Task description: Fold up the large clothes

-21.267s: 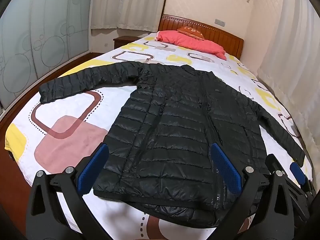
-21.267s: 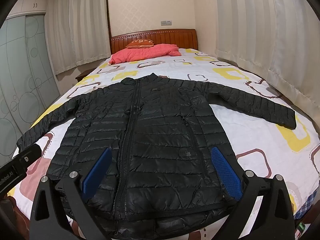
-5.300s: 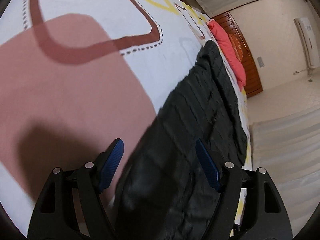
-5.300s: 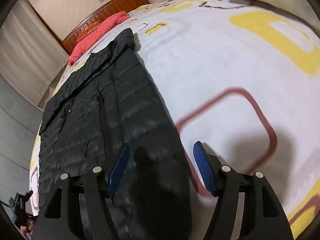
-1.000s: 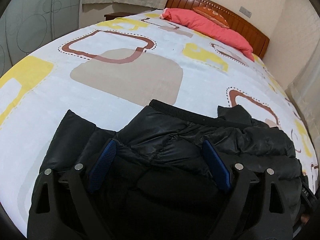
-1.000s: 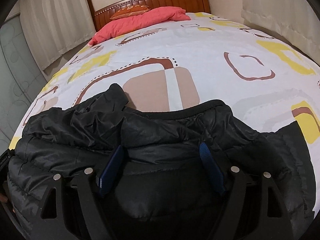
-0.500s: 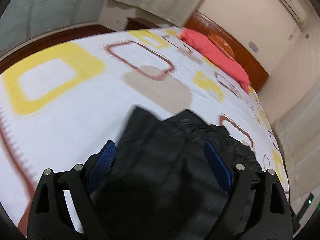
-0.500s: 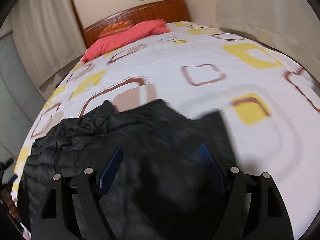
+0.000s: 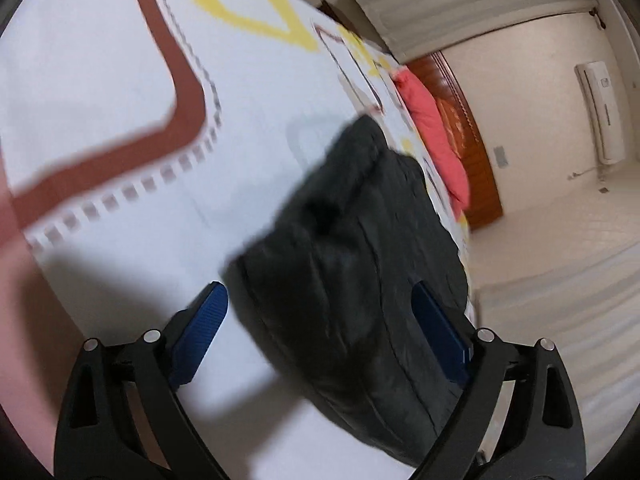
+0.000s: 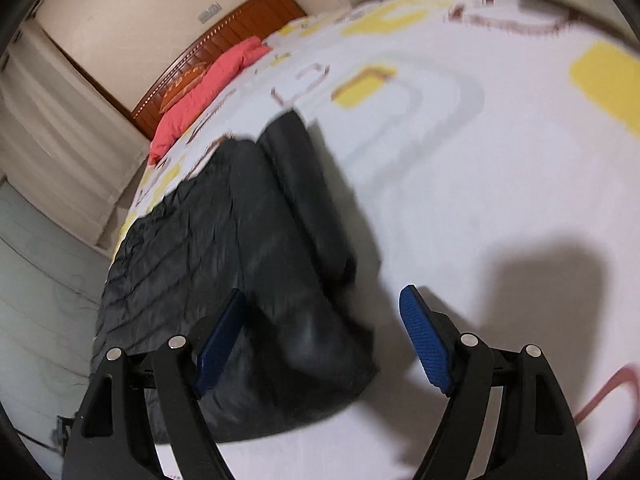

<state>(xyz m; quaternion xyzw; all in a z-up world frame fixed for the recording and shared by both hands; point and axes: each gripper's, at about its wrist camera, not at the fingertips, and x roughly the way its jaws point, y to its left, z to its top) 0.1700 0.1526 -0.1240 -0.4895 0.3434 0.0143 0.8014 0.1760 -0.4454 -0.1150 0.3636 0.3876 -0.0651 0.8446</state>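
1. Left gripper [image 9: 320, 328]: blue-padded fingers [image 9: 202, 330] stand wide apart, nothing clamped. The left pad hangs over bare sheet, the right pad over the bundle's top. No contact that I can make out; the frame is motion-blurred.
2. Task item: black quilted puffer jacket [image 9: 352, 248], folded into a thick oblong bundle lying on the white bedsheet with brown and yellow square prints [image 9: 100, 80]. In the left view its long axis runs from just ahead of the fingers away toward the coral-red pillow [image 9: 436, 136] and the wooden headboard [image 9: 472, 152].
3. Key relation, left side: the bundle's left edge sits between the pads, nearer the left one. So this gripper straddles that long edge, with most of the bulk off to its right.
4. Right gripper [image 10: 324, 340]: fingers [image 10: 424, 344] likewise spread, empty. The left pad is over the jacket [image 10: 240, 248], the right pad over open sheet [image 10: 460, 184].
5. Key relation, right side: a mirror of the left. The jacket's right long edge and near corner lie between the pads, bulk to the left.
6. Judgement: the two grippers flank the bundle at opposite long edges, about equally near. The next move looks like a two-sided squeeze or a tidy of the fold. The right edge looks lumpier, with a rolled layer showing, so it likely needs more care.
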